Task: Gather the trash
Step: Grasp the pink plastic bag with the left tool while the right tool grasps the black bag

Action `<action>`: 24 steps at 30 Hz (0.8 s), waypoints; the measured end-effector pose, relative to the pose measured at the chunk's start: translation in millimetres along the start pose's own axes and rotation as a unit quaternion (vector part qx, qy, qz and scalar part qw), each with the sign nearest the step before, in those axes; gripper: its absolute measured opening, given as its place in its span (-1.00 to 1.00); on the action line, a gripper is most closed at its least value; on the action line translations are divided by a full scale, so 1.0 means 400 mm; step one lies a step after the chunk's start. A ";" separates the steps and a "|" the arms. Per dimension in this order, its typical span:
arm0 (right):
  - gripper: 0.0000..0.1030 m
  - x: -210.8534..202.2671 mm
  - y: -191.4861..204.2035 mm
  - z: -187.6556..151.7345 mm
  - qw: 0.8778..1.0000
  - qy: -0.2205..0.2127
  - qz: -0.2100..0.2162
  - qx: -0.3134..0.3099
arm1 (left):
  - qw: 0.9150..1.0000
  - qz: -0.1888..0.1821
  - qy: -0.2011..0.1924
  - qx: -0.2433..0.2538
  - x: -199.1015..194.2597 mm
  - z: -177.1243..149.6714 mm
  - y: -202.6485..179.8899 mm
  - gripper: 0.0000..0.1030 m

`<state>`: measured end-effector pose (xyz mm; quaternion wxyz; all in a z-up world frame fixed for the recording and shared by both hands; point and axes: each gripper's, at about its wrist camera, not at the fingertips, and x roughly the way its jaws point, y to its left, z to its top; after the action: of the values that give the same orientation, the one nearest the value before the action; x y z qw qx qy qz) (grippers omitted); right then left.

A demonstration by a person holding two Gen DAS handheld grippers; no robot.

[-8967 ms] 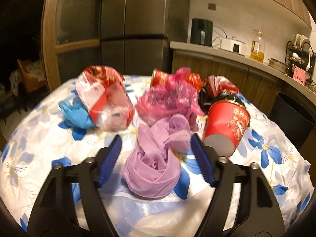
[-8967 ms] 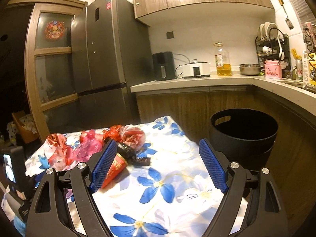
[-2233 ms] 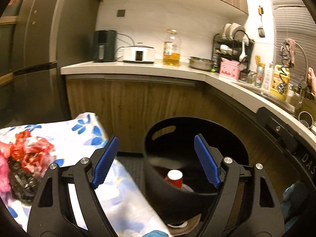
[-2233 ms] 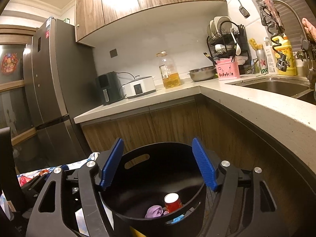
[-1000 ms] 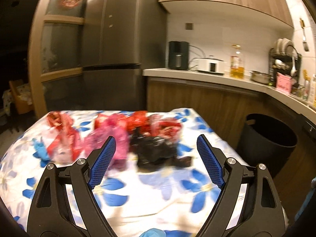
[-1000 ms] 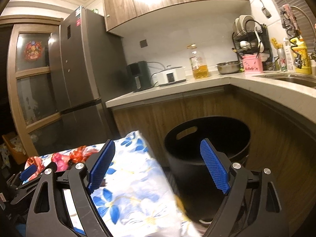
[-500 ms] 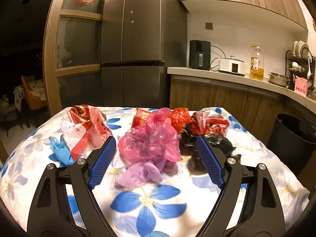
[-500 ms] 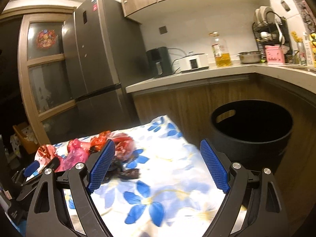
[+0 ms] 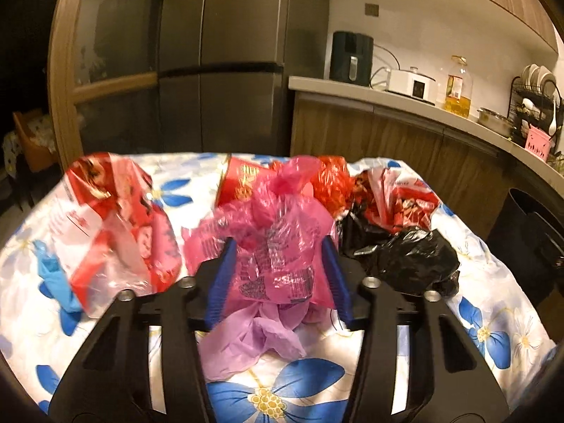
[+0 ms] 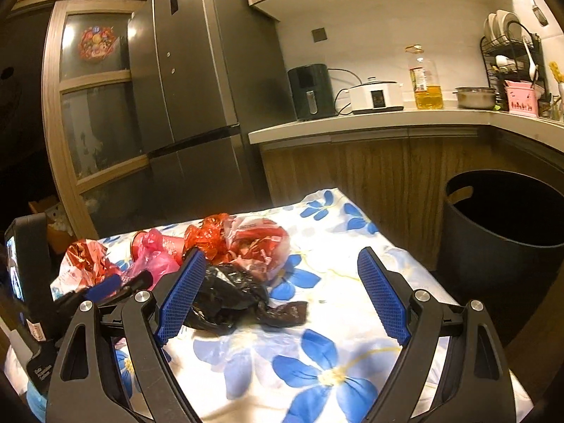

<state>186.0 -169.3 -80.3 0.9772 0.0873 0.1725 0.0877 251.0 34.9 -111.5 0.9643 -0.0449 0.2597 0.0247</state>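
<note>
Trash covers the flowered desk [image 9: 493, 317]: blue glove [image 9: 53, 278], red-and-clear bag [image 9: 116, 222], pink bag [image 9: 275, 246], black bag [image 9: 405, 257]. Left hand-held gripper [image 9: 278, 278] has just been closing, its pads now against the pink bag, which half a second ago lay ahead of wide jaws. Only the right view shows the black bin's [image 10: 500, 246] open mouth; right hand-held gripper [image 10: 282, 296] stands wide apart, empty

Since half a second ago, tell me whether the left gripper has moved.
Yes. The left gripper came forward toward the fridge, jaws closing around the pink bag.
</note>
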 end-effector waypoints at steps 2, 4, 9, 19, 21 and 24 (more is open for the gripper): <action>0.65 0.019 0.015 -0.004 1.000 0.005 0.004 -0.005 | 1.000 -0.006 0.005 -0.010 0.007 -0.004 0.010 -0.49; 0.60 0.040 0.031 -0.011 1.000 0.012 0.006 -0.010 | 1.000 -0.015 0.005 -0.021 0.008 -0.005 0.021 -0.73; 0.56 0.083 0.057 -0.030 0.999 0.036 0.010 -0.022 | 0.999 -0.032 -0.007 -0.036 -0.017 -0.008 0.035 -0.90; 0.28 0.127 0.071 -0.048 0.997 0.070 0.027 -0.027 | 0.994 -0.037 -0.075 -0.076 -0.188 0.010 0.088 -0.91; 0.11 0.136 0.076 -0.054 0.996 0.081 0.032 -0.032 | 0.993 -0.030 -0.084 -0.077 -0.210 0.012 0.095 -0.91; -0.20 0.143 0.083 -0.060 0.994 0.090 0.040 -0.040 | 0.993 -0.027 -0.086 -0.079 -0.228 0.011 0.099 -0.91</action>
<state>225.8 -122.2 -114.2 0.9561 0.0469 0.2529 0.1406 171.7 72.4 -64.9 0.9767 -0.1261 0.1721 0.0229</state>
